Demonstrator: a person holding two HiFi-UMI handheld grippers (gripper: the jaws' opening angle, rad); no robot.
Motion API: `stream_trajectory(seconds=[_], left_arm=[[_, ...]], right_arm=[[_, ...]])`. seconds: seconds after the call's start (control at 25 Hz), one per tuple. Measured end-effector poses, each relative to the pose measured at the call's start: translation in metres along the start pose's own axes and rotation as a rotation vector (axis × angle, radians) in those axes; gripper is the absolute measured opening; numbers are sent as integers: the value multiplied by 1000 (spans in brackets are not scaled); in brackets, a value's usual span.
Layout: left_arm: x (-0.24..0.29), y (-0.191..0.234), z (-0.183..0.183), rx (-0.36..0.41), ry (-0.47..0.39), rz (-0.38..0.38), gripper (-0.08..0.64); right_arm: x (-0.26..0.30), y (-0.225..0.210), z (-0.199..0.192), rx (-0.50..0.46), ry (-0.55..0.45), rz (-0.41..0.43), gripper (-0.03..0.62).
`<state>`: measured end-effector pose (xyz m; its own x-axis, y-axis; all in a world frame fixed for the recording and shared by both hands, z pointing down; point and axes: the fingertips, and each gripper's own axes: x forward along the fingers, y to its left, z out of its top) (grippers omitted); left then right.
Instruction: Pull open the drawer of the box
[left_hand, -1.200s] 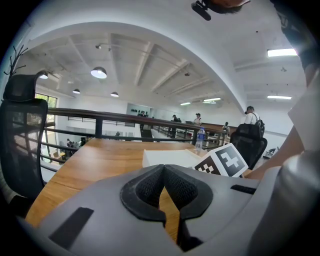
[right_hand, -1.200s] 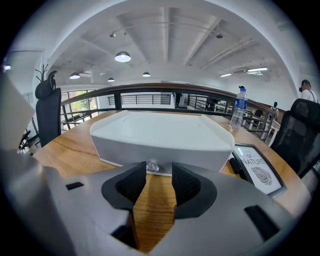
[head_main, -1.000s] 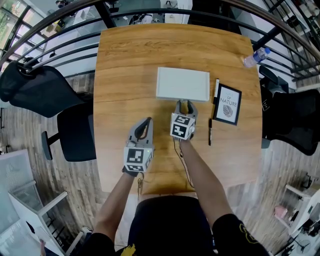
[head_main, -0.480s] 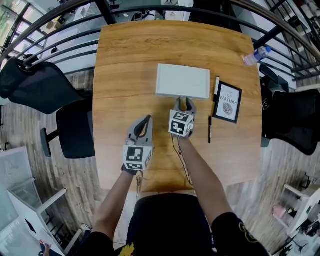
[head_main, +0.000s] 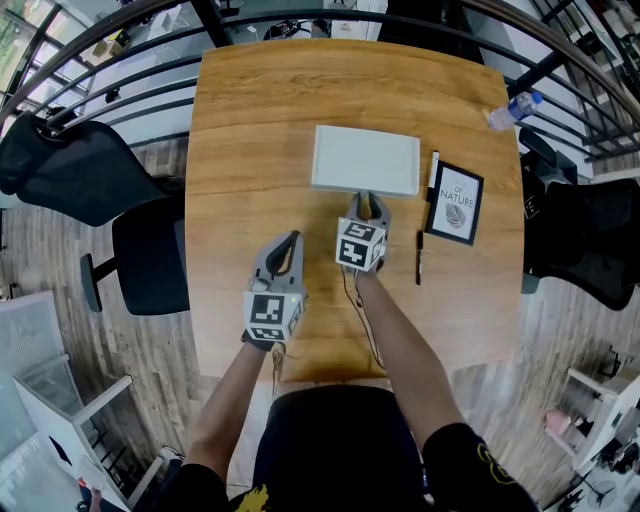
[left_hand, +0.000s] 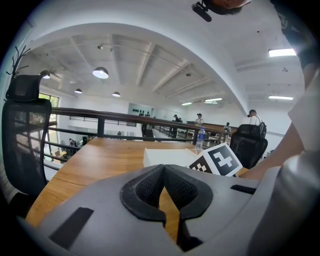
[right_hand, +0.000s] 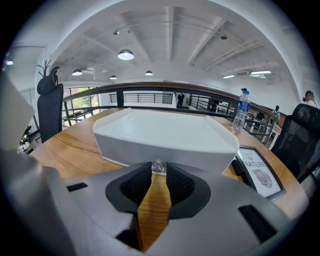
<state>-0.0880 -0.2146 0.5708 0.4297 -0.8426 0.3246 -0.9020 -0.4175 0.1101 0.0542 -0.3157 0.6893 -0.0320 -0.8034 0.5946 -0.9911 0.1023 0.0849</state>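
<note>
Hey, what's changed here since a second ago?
The right claw has just been closing its jaws around the small clear knob on the front of the white box. The knob now sits between its tips, though a firm pinch can't be confirmed. Both hands kept their places, the left claw stayed shut, and the box hasn't shifted.

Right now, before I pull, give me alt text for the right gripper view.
The right gripper, jaws just closing, flanks the small clear knob on the front of the white plastic drawer box; whether its pads press the knob is unclear. The box sits on a wooden table, a black-framed print to its right.
</note>
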Motion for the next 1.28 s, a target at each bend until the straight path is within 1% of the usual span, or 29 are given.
stream_trajectory(seconds=[0.56,0.76,0.92,1.28], left_arm=[[-3,0,0,-4,-8,1,17],[-4,0,2,-4,-9,3,17],[-4,-3,2,-4,-9,0,17],[-6,-8,2,-3,-10,-4,17]], right_arm=[[1,4,-2,-12,-6,13,71],[0,4,0,13,-8,50,66],[-2,3,0,26,-11,50,65],[-5,1,-3,23,-4,56,66]])
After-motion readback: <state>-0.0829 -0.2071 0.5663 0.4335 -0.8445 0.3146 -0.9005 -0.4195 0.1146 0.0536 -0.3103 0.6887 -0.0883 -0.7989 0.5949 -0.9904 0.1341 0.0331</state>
